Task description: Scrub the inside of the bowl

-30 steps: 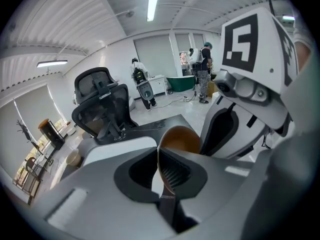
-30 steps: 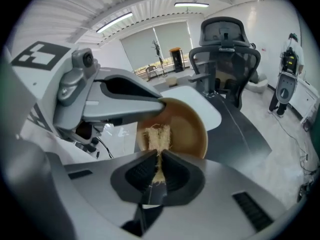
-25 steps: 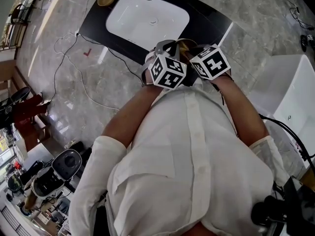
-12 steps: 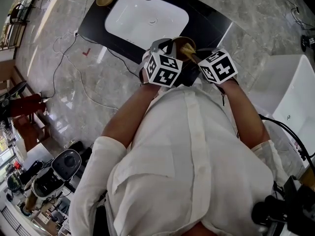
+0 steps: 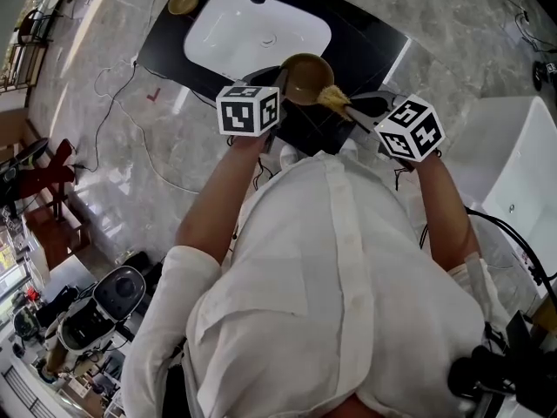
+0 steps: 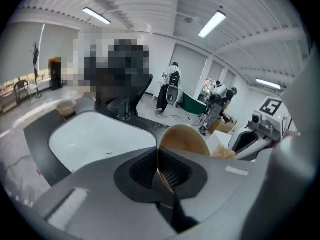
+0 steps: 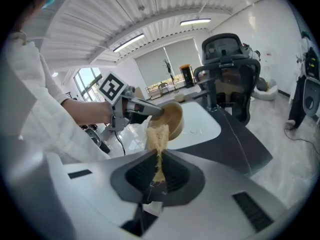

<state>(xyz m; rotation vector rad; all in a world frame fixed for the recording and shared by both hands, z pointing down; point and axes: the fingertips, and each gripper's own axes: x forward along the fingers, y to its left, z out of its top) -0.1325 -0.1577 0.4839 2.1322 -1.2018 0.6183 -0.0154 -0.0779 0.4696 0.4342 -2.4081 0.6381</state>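
Note:
A tan bowl (image 5: 305, 78) hangs tilted over the front edge of the black counter. My left gripper (image 5: 277, 92) is shut on the bowl's rim (image 6: 185, 139), and the rim runs down between the jaws. My right gripper (image 5: 359, 106) is shut on a straw-coloured scrubber (image 5: 332, 97). In the right gripper view the scrubber's fibres (image 7: 158, 139) rise from the jaws, and their tip reaches the open mouth of the bowl (image 7: 173, 118). The left gripper (image 7: 134, 109) shows there behind the bowl. The scrubber (image 6: 223, 153) peeks out at the bowl's right in the left gripper view.
A white sink basin (image 5: 257, 29) is set in the black counter (image 5: 374, 37), with a dark faucet (image 6: 120, 106) behind it. A small tan bowl (image 5: 183, 0) stands at the counter's far left corner. Cables (image 5: 130, 120) trail across the marble floor. A white tub (image 5: 522, 172) stands at the right.
Both grippers have moved forward from my chest and spread apart. The bowl has come out into full view, tilted, with the scrubber at its right rim.

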